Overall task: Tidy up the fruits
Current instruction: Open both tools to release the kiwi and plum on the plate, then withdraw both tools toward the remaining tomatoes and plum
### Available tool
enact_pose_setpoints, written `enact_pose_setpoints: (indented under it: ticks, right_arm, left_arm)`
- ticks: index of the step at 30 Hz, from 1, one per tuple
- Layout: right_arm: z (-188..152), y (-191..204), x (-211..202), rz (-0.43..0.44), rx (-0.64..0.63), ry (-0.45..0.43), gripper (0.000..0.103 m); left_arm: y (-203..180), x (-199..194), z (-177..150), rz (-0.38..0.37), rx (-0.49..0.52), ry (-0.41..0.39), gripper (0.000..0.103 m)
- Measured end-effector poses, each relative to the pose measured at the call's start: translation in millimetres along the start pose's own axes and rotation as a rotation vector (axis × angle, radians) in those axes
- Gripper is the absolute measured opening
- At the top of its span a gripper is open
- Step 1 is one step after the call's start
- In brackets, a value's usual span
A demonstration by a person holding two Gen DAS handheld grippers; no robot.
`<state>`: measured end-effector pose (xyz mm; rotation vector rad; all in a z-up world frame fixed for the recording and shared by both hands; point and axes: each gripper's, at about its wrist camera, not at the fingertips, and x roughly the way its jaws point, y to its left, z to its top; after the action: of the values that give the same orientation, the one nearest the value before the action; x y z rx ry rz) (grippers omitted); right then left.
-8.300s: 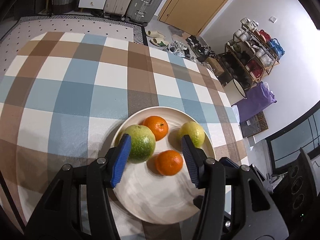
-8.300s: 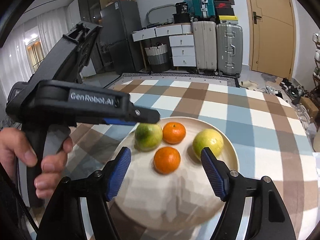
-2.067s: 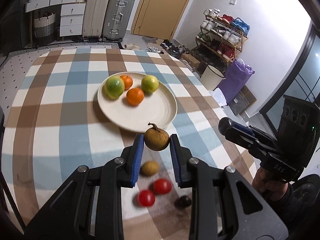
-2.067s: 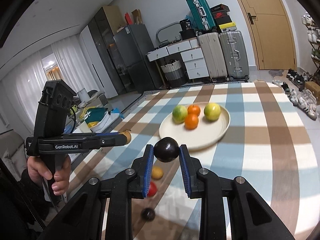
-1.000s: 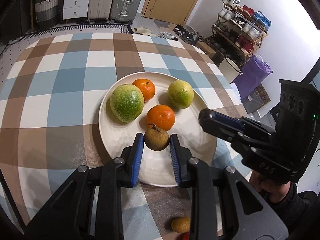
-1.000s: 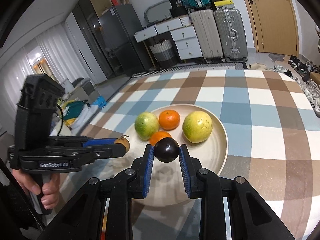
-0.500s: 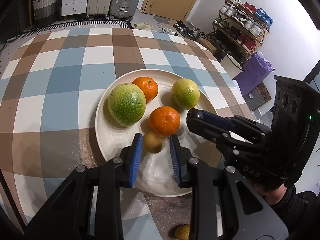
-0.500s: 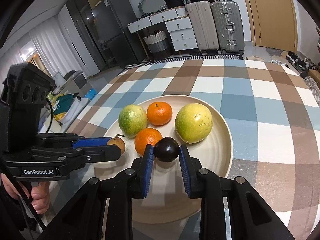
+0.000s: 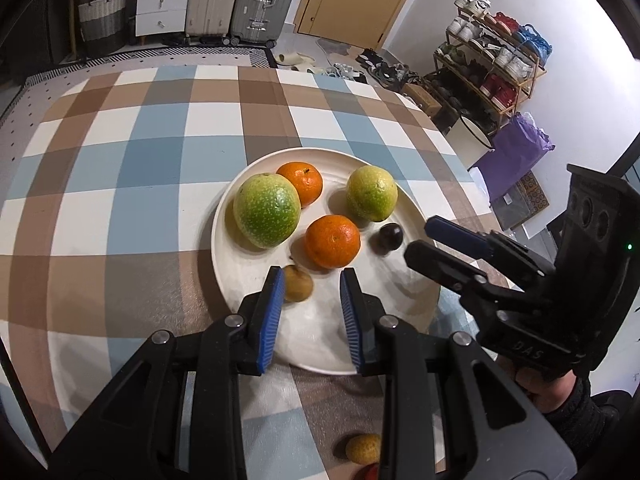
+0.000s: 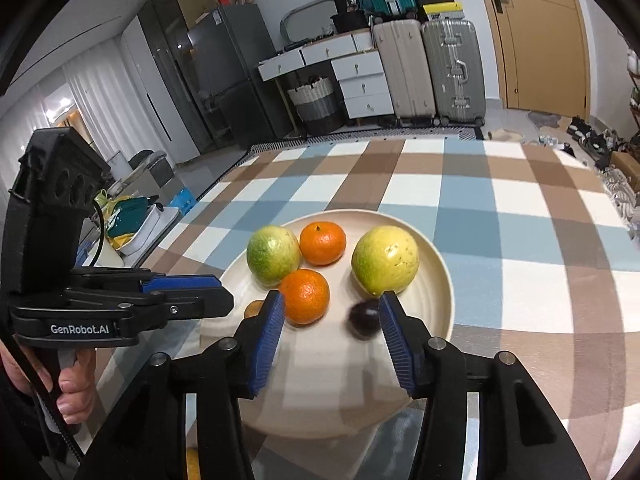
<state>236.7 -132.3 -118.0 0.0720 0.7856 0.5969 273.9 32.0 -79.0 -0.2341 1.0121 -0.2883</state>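
A cream plate (image 9: pixel 320 344) (image 10: pixel 436 280) on the checked cloth holds two green fruits, two oranges, a small brown fruit (image 9: pixel 297 289) (image 10: pixel 254 309) and a dark plum (image 9: pixel 390 237) (image 10: pixel 363 319). My left gripper (image 9: pixel 312 294) is open over the plate's near side, the brown fruit lying free by its left finger. My right gripper (image 10: pixel 331 314) is open, the plum lying free just inside its right finger. Each gripper shows in the other's view, the right one (image 9: pixel 440 240) and the left one (image 10: pixel 188 292).
A small yellow-brown fruit (image 9: pixel 363 448) and a red one (image 9: pixel 372 472) lie on the checked tablecloth (image 9: pixel 120 184) near me, in front of the plate. The table's right edge drops off toward a shoe rack and a purple bag.
Both grippers have opened. The brown fruit dropped from the left one and the plum from the right one onto the plate.
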Motion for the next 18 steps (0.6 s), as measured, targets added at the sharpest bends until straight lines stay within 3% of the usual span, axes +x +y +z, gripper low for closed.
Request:
enact_pose_setpoints:
  ticks: [10, 14, 18]
  right_arm:
    - [-10.1, 11.3, -43.9, -0.014, 0.019, -0.064, 0.052]
    - [-16.6, 18.3, -66.7, 0.0, 0.036, -0.122, 0.067]
    - [-26.0, 27.2, -87.5, 0.025, 0.063, -0.196, 0.08]
  left_arm:
    - [-15.6, -45.8, -19.8, 0.025, 0.031, -0.057, 0.027]
    - [-20.3, -65.9, -32.3, 0.053, 0.034, -0.092, 0.045]
    - [-25.3, -88.7, -48.6, 0.078, 0.032, -0.141, 0.053]
